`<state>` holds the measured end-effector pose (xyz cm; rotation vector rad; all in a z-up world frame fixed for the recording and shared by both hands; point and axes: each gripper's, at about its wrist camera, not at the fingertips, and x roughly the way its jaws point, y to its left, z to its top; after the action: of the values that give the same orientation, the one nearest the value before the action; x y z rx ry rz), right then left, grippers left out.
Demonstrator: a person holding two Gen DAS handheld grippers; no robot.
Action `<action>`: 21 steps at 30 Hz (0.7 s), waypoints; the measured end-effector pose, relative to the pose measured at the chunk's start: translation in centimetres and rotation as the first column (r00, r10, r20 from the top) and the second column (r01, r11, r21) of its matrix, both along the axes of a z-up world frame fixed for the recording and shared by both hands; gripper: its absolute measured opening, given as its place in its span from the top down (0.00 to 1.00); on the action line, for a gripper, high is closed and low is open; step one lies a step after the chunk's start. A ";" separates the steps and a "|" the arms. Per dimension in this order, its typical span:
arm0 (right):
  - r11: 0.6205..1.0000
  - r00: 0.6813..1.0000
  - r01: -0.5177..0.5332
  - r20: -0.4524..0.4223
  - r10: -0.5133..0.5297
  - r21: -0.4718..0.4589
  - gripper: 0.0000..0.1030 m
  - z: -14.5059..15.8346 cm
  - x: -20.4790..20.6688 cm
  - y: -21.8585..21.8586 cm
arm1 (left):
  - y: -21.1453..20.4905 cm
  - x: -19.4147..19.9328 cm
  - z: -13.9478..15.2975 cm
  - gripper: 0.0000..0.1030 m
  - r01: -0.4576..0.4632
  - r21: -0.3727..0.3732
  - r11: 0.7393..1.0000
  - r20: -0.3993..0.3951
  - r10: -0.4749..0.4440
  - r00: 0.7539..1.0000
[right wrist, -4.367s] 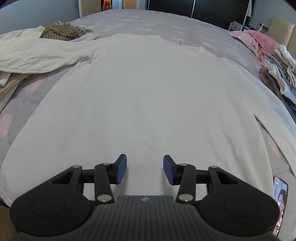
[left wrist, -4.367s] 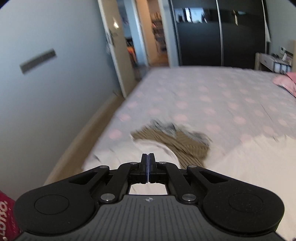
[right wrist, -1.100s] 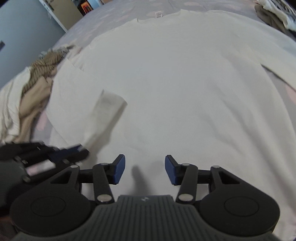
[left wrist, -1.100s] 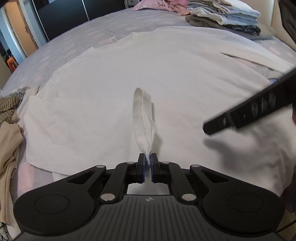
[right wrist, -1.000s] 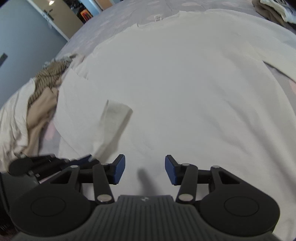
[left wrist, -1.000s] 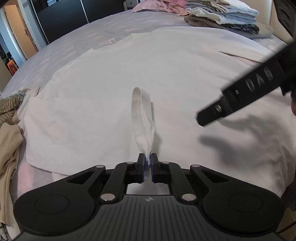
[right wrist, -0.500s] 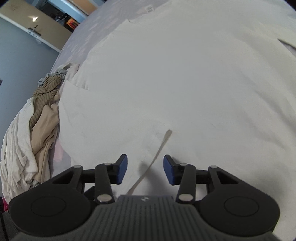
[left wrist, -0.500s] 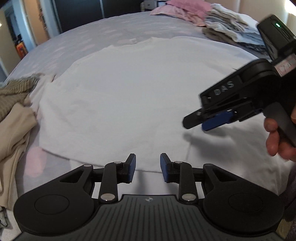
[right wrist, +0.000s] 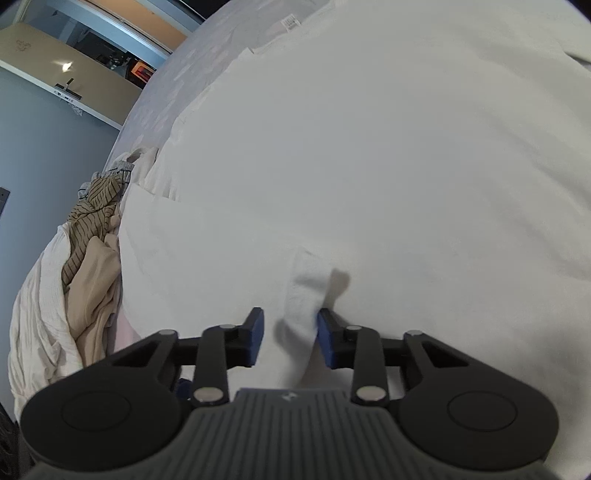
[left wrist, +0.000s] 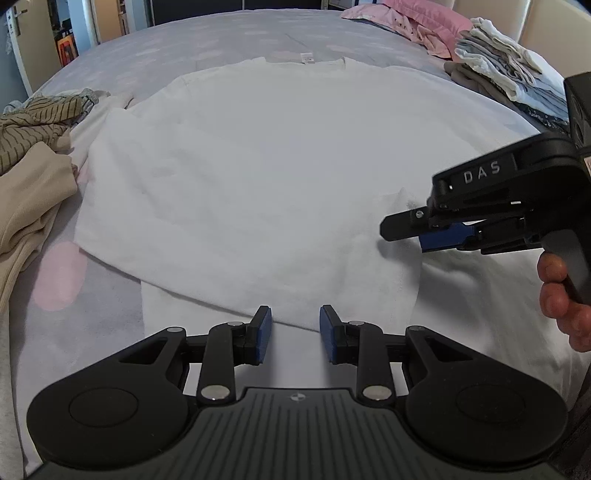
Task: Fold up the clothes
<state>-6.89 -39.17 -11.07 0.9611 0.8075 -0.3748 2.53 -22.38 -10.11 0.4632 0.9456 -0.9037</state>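
Observation:
A large white long-sleeved shirt (left wrist: pixel 280 155) lies flat on the bed, collar far, its left sleeve folded across the body. My left gripper (left wrist: pixel 294 334) is open and empty just above the shirt's near hem. My right gripper (right wrist: pixel 289 341) is open, low over the shirt, with the raised sleeve cuff (right wrist: pixel 304 291) standing between its fingers. In the left wrist view the right gripper (left wrist: pixel 424 230) sits at the right, over the cuff end (left wrist: pixel 400 197). The shirt fills the right wrist view (right wrist: pixel 388 147).
A heap of unfolded beige and striped clothes (left wrist: pixel 33 147) lies at the bed's left edge, also in the right wrist view (right wrist: pixel 88 240). A stack of folded clothes (left wrist: pixel 506 81) and pink fabric (left wrist: pixel 417 22) sit far right. The grey bedspread (left wrist: pixel 92 295) shows near left.
My left gripper let go of the sleeve cuff and opened, then drew back to the hem. My right gripper moved in low over the shirt and now straddles the dropped cuff.

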 end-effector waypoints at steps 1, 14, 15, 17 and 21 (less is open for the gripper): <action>1.000 1.000 0.001 0.001 -0.001 -0.015 0.80 0.0 0.2 -0.1 | 0.1 0.3 0.1 0.74 -0.014 -0.002 1.000 -0.003 0.014 1.000; 0.985 0.985 -0.085 0.138 0.106 -0.151 0.94 10.1 3.7 -1.1 | 2.4 4.8 3.2 0.74 -0.141 -0.020 0.990 0.086 0.142 0.986; 0.980 0.984 -0.088 0.141 0.113 -0.176 0.94 11.3 4.2 -1.5 | 2.6 5.5 3.5 0.74 -0.156 -0.023 0.987 0.095 0.158 0.983; 0.974 0.981 -0.082 0.154 0.116 -0.213 0.94 13.4 4.9 -2.6 | 3.1 6.9 4.2 0.74 -0.186 -0.029 0.982 0.113 0.188 0.976; 0.957 0.979 -0.060 0.172 0.113 -0.283 0.94 16.9 6.4 -5.8 | 3.3 9.8 4.6 0.74 -0.234 -0.025 0.972 0.127 0.235 0.964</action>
<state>-0.49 -45.00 5.85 0.6849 0.6047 -0.3063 12.29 -19.09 -5.54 0.3875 0.8566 -0.6554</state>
